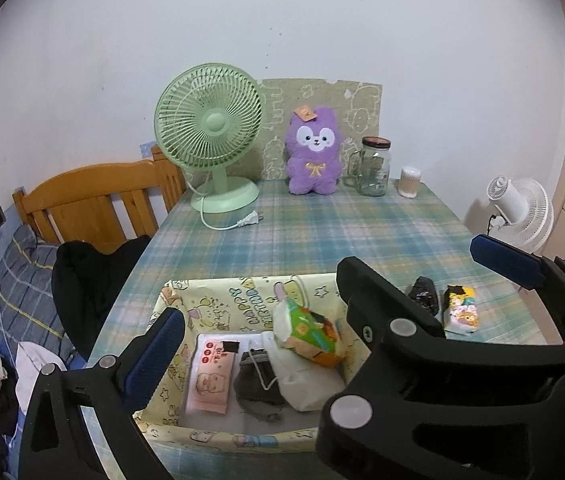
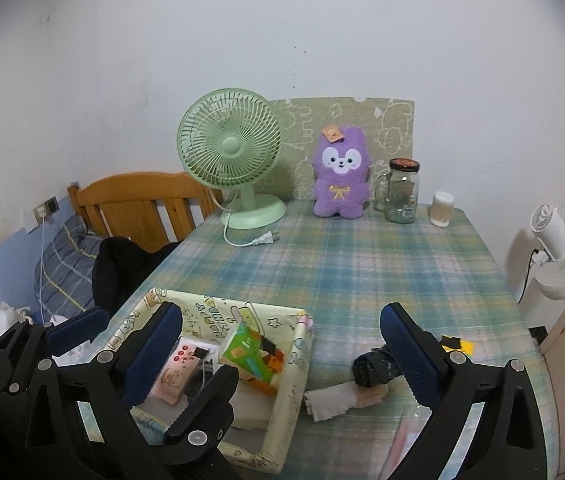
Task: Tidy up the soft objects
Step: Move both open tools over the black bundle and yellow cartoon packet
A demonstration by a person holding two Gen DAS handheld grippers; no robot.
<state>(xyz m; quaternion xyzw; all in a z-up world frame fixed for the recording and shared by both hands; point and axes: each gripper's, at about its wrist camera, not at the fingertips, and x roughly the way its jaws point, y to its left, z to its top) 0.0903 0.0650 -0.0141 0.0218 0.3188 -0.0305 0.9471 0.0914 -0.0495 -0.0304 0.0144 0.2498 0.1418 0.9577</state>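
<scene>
A pale cartoon-print fabric basket (image 1: pixel 242 282) (image 2: pixel 297 360) sits at the table's near left. It holds a green-orange tissue pack (image 1: pixel 310 334) (image 2: pixel 250 354), a pink wipes pack (image 1: pixel 210 376), a dark pouch (image 1: pixel 254 380) and a white soft pack (image 1: pixel 306 384). To its right on the cloth lie a black roll (image 2: pixel 374 364), a folded beige cloth (image 2: pixel 342 398) and a small yellow pack (image 1: pixel 460 310). My left gripper (image 1: pixel 278 316) hangs open above the basket, holding nothing. My right gripper (image 2: pixel 280 312) is open and empty too, straddling the basket's right wall. Its left finger sits between the left gripper's fingers (image 2: pixel 78 328).
At the back of the plaid table stand a green fan (image 1: pixel 210 136) with a loose plug, a purple plush (image 1: pixel 314 152), a glass jar (image 1: pixel 374 168) and a swab tub (image 1: pixel 408 182). A white fan (image 2: pixel 562 248) stands off the right edge. A wooden headboard (image 1: pixel 94 200), a black garment and bedding are at left.
</scene>
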